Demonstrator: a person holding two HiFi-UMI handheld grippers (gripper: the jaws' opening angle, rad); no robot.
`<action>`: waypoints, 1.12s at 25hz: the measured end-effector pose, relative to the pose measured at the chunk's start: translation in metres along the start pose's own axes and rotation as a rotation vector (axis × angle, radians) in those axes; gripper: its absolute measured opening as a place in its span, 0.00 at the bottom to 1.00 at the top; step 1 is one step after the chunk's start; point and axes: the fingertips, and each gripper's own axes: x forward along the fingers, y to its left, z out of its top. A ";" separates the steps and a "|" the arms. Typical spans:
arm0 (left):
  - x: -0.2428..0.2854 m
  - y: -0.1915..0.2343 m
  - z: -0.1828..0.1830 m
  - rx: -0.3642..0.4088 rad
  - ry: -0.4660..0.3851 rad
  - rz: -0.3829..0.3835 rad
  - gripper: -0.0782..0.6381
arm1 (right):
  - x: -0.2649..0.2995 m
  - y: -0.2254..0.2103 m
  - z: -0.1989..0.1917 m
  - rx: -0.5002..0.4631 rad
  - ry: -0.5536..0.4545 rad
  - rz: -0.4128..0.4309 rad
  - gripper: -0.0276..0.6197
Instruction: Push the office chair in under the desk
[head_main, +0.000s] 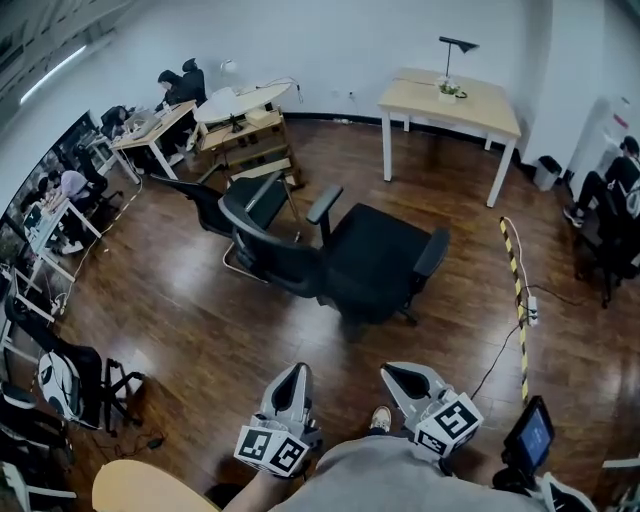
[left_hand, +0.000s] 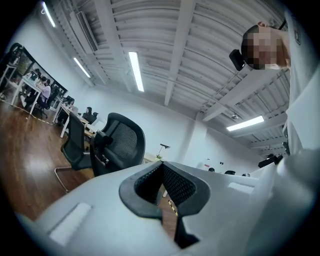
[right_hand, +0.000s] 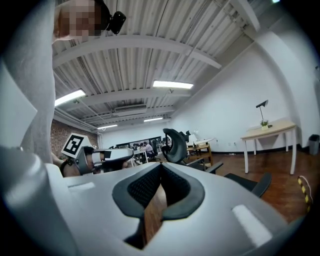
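Head view: we count one desk (head_main: 452, 104), pale wood, by the far wall. One office chair (head_main: 372, 258) stands mid-floor, well apart from the desk: black, mesh back, two armrests. A second chair (head_main: 200, 198) stands behind it. Two grippers sit low: left gripper (head_main: 294, 374), right gripper (head_main: 402, 374).

Left gripper view: jaws together, nothing between.

Right gripper view: jaws together, empty.

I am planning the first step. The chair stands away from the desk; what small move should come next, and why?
Probably bring both grippers forward to the backrest of the office chair. The left gripper and right gripper are shut, empty and well short of it, and the chair stands far from the desk, so nothing can push it yet.
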 end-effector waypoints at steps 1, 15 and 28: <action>0.013 0.002 0.001 0.003 0.001 -0.003 0.11 | 0.006 -0.012 0.002 0.001 -0.003 -0.001 0.05; 0.102 0.053 0.011 -0.015 0.059 -0.040 0.11 | 0.067 -0.080 0.007 0.051 0.007 -0.085 0.05; 0.128 0.146 0.050 -0.021 0.104 -0.161 0.11 | 0.150 -0.082 0.016 0.038 -0.020 -0.274 0.05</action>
